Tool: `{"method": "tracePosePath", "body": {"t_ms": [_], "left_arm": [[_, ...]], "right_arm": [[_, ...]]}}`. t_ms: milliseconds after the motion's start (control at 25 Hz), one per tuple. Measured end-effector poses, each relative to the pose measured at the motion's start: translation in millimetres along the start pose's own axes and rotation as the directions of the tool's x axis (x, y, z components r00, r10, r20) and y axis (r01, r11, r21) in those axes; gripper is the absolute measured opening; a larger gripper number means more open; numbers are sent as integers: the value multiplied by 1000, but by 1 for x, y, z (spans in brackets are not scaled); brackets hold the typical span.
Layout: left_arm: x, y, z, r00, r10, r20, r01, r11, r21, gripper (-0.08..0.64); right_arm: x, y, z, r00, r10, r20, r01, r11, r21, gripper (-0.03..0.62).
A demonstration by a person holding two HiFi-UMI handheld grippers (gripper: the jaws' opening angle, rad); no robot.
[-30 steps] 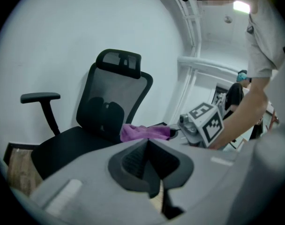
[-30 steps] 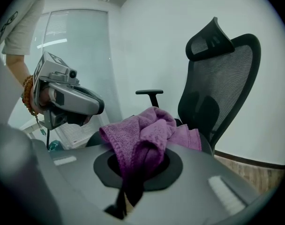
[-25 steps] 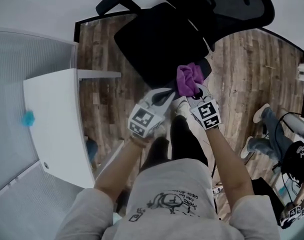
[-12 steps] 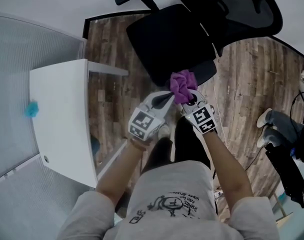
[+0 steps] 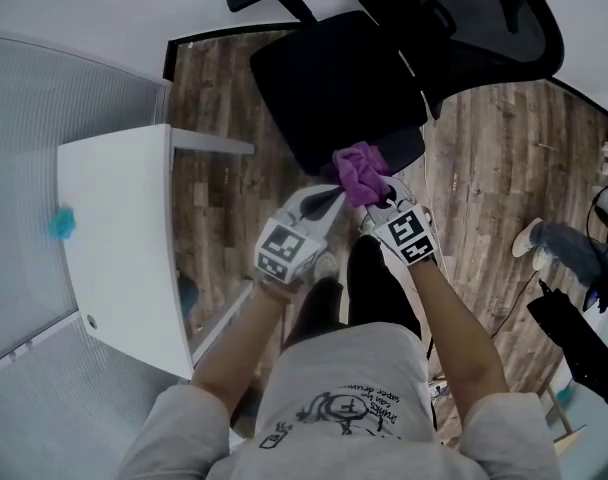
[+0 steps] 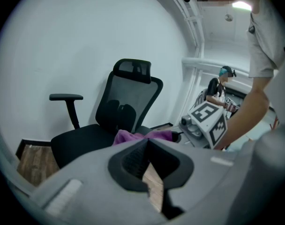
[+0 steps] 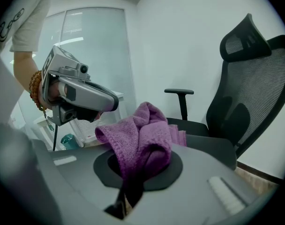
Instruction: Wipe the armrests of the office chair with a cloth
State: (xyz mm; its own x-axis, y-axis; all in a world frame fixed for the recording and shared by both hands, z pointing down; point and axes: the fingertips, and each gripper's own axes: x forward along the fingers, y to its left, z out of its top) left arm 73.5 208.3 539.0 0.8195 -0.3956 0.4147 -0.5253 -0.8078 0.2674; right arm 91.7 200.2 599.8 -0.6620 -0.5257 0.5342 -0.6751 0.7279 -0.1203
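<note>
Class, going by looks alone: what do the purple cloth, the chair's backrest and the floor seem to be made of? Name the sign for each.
Cloth: soft and matte with a fuzzy looped nap, probably microfibre or terry.
Backrest: black woven mesh that light shows through, likely synthetic.
Floor: brown planks with visible grain; real wood or laminate, cannot tell.

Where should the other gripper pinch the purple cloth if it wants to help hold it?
Probably the loose bunched fold of the purple cloth that stands up above the right gripper. Come from the left gripper side, with its jaws opened first. That fold is free, and the lower part is clamped.
</note>
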Motion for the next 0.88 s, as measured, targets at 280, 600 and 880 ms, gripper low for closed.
{"method": "tracePosePath", "body": {"t_ms": [280,600,880], "left_arm": [[38,4,18,1000,-13,-5,13,1000,5,0],[76,6,30,999,-28,-15,28,1000,12,0],[100,7,38,1000,-21,-13,21,1000,10,0]], "right_arm": [[-16,-54,-4,999,-47,-5,47,999,18,25],[-41,-128,-17,990,-138,-24,139,989,42,25],[-53,-170,-23,983,-178,-40,179,983,44,25]]}}
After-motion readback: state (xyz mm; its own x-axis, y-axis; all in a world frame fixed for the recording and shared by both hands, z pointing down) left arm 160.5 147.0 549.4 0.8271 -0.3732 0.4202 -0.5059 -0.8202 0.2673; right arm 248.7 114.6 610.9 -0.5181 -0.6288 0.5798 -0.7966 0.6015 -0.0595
